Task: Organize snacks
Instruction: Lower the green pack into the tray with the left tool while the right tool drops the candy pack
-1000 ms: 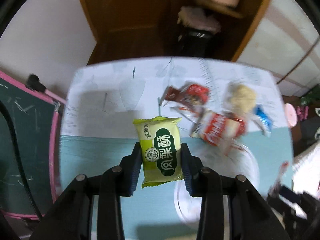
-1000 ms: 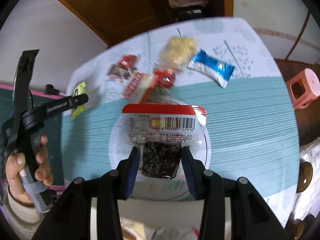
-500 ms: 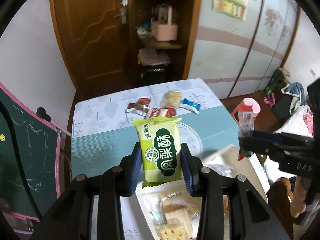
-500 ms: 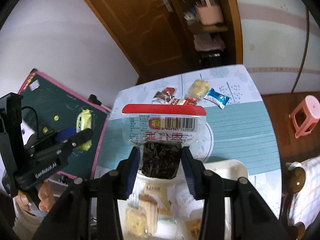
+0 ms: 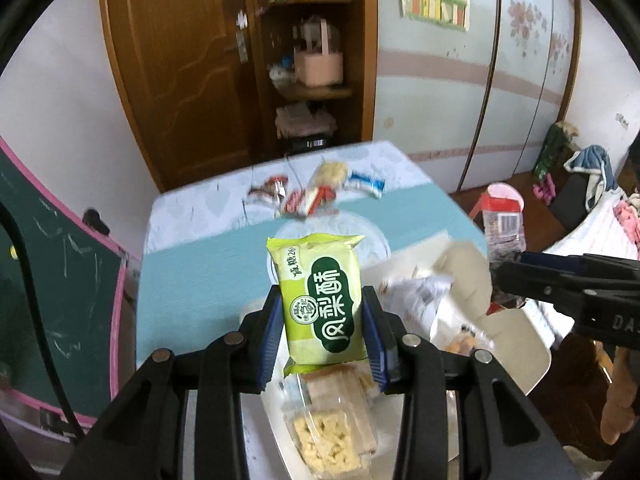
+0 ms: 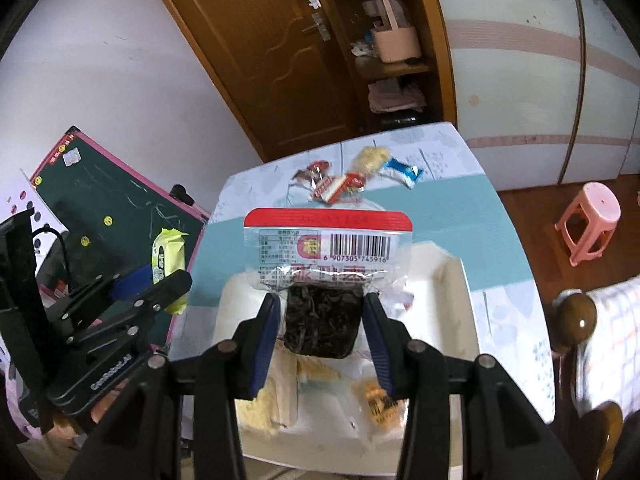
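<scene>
- a brown wooden door (image 6: pixel 256 60) stands in a white wall (image 6: pixel 100 68).
- beside the door, open shelves (image 5: pixel 316 40) hold a pink basket (image 5: pixel 319 66).
- pale blue wardrobe panels (image 6: pixel 520 60) run to the right.
- a pink stool (image 6: pixel 588 216) stands on the wooden floor.
- a pink-framed chalkboard (image 6: pixel 116 200) leans at the left.

door (image 6: pixel 256 52) brown, shut | chalkboard (image 6: pixel 112 200) pink-framed, beside table | stool (image 6: pixel 588 220) pink, on floor
</scene>
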